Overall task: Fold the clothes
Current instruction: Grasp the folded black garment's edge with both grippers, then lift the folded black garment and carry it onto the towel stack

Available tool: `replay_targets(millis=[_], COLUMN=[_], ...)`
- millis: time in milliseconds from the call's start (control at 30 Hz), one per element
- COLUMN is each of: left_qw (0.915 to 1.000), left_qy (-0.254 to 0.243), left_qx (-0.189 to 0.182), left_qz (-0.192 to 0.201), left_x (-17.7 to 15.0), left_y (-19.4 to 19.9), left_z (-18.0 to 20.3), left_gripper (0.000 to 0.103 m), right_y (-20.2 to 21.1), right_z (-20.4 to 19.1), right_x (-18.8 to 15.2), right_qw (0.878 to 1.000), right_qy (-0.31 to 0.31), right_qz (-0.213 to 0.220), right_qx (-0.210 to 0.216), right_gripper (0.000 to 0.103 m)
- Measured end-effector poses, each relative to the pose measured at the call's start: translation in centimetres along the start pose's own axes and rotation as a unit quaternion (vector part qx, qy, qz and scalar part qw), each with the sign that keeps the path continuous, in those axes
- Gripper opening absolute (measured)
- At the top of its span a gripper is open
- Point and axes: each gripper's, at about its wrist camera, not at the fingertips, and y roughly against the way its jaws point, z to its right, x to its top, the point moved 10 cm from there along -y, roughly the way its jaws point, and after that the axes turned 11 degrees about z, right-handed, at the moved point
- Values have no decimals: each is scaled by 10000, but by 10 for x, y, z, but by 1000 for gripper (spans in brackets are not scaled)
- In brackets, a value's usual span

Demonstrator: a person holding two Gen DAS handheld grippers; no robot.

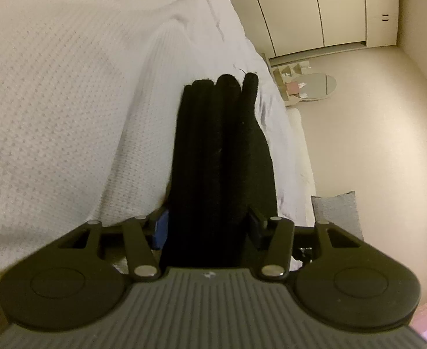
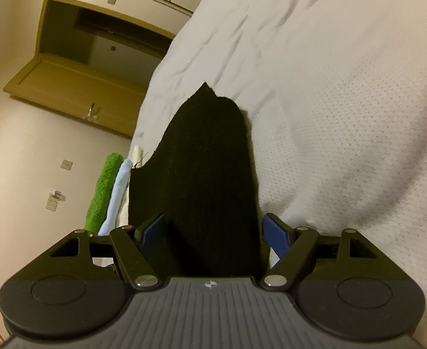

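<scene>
Left wrist view: the left gripper (image 1: 207, 226) clamps a thick stack of black cloth (image 1: 219, 151), its blue pads (image 1: 159, 229) pressed against both sides of the bundle. The cloth stands up between the fingers and shows several rounded layers at its far end, so it looks folded over more than once. It is held above a white bed cover (image 1: 53, 101), near the bed's edge, with the floor (image 1: 373, 145) beyond. A grey cushion (image 1: 337, 212) sits low beside the bed, and a round mirror (image 1: 315, 85) lies further off on the floor.

Right wrist view: the right gripper (image 2: 213, 232) has the same black cloth (image 2: 204, 174) between its fingers. The pads (image 2: 276, 234) stand just beside the fabric and seem to grip it, though a thin gap on the right makes the contact less sure. Here the cloth ends in a ragged corner, not a neat edge. Behind it a green towel (image 2: 104, 189) and a light blue cloth (image 2: 117, 192) lie stacked at the bed's edge, against the white bed cover (image 2: 344, 101); these appear already folded.

By my reading, this garment is late in its folding: the layers are made and both tools carry the bundle. What is left is to set it down, probably with the stack, and square the loose corner.
</scene>
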Motion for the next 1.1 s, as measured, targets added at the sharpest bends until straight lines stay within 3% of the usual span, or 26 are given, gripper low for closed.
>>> replay_targets(millis=[200,333,500,633,867,1100], left_qw=[9995,9990,9969,9970,9975,9929], left_qy=[-157,-307,-654,-539,-461,-635], left_qx=[-115,-65,194,384,543,852], left_qz=[-246,-322,-385,-409,-6,543], left_x=[-1,1,2,16,81,186], left_y=[-20,-25,-22,-13,52,155], left_z=[6,10,25,45,101,133], left_gripper=[44,38,34,32,32,32], right_y=[-25,-40,-37,-33,-43,-104], right_z=[-9,-6,-10,-31,-132,-260], right_x=[-5,-3,-1,3,13,-4], right_qw=[9994,9990,9988,9990,9974,9938], right_qy=[234,277,228,86,-55,-110], right_qz=[-225,-337,-402,-446,-666,-879], right_qx=[87,123,185,-23,258,667], right_gripper=[71,55,49,46,43,44])
